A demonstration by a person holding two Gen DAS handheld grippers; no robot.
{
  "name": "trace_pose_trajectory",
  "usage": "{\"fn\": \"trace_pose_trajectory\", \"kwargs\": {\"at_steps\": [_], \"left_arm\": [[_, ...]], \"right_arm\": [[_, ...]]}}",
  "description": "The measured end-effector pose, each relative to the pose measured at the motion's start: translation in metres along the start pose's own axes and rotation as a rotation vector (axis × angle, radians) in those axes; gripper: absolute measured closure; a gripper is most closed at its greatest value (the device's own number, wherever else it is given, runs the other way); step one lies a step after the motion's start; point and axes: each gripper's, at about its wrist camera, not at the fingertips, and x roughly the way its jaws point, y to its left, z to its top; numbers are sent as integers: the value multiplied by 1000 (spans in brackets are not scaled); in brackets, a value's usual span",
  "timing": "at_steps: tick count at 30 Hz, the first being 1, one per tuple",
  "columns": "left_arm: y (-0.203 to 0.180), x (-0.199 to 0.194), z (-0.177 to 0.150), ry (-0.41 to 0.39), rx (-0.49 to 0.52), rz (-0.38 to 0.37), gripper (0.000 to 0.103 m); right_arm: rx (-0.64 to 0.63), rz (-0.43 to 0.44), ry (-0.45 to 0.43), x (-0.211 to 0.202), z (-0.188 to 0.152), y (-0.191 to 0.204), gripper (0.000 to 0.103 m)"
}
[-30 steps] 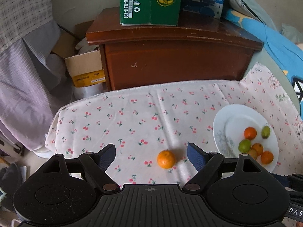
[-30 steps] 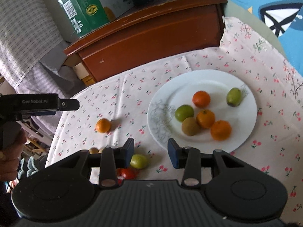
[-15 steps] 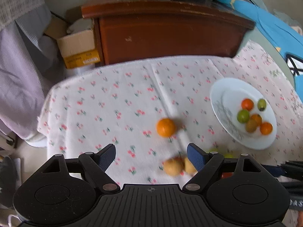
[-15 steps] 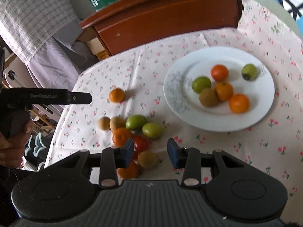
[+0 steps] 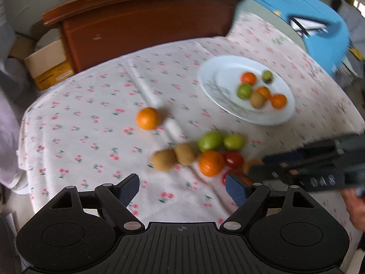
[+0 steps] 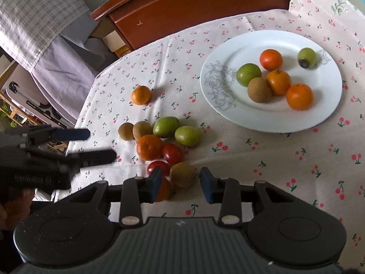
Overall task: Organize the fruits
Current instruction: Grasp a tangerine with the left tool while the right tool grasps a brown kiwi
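A white plate holds several fruits: oranges, a kiwi and green fruits. A loose pile lies on the cherry-print cloth: two kiwis, two green fruits, an orange and tomatoes. A lone orange sits apart at the left. My right gripper is open, its jaws around a kiwi at the near edge of the pile. My left gripper is open and empty above the cloth, near the pile.
A brown wooden cabinet stands behind the table with green cartons on top. A cardboard box and grey cloth sit at the left. A blue cushion lies at the right. The table edge drops off at the left.
Both grippers have drawn back toward me and swung, bringing the fruit pile into view. The right gripper now brackets a kiwi. The left view is motion-blurred.
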Motion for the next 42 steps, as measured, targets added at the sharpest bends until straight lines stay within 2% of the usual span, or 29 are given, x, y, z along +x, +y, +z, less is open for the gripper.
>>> {"fn": "trace_pose_trajectory", "kwargs": {"at_steps": [7, 16, 19, 22, 29, 32, 36, 42], "left_arm": [[-21, 2, -10, 12, 96, -45, 19], [-38, 12, -23, 28, 109, -94, 20], [-41, 17, -26, 28, 76, -105, 21], [-42, 22, -28, 17, 34, -108, 23], [-50, 26, -30, -6, 19, -110, 42], [-52, 26, -30, -2, 14, -102, 43], [-53, 25, -31, 4, 2, -105, 43], [-61, 26, -34, -17, 57, -70, 45]], "right_arm": [[-14, 11, 0, 1, 1, 3, 70], [-1, 33, 14, 3, 2, 3, 70], [4, 49, 16, 4, 2, 2, 82], [-38, 37, 16, 3, 0, 8, 82], [-24, 1, -32, -5, 8, 3, 83], [-8, -28, -23, -4, 9, -2, 83], [-10, -27, -7, -3, 8, -3, 82], [-24, -24, -3, -1, 6, 0, 78]]}}
